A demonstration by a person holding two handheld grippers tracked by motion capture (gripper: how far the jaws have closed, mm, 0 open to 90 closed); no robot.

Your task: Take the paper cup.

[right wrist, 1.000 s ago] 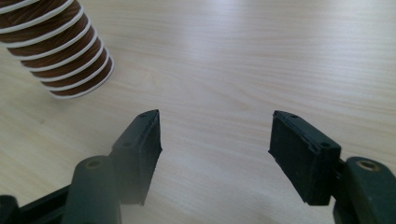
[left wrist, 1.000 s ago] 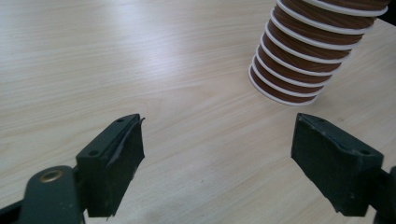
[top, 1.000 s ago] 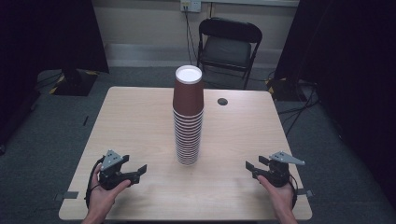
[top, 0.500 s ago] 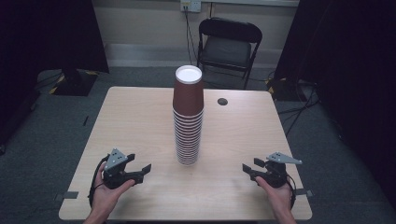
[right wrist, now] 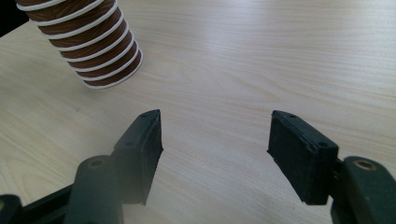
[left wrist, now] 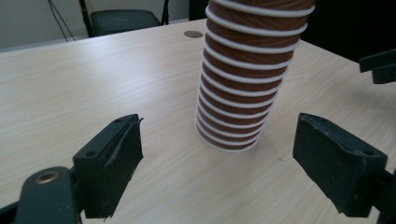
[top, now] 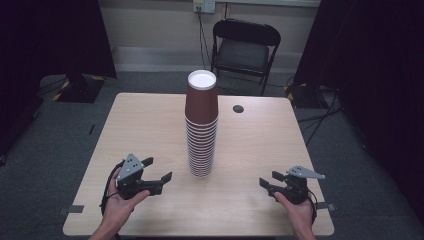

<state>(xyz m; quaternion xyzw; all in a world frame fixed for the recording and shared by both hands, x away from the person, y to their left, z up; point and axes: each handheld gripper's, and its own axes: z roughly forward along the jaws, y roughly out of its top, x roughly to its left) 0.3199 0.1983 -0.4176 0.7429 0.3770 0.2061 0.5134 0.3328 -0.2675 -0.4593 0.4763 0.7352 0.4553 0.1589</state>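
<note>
Left gripper sits at seven o'clock of the paper cup stack, jaws spread and aimed at its base (likely lining up a grab). Right gripper, also spread, waits at four o'clock; the stack stands upside-down mid-table.

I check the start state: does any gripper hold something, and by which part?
Nothing is held. The left gripper and right gripper are open, apart from the cup stack.

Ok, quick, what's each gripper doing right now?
Left gripper: open, holding nothing, facing the cup stack.
Right gripper: open, holding nothing.
</note>
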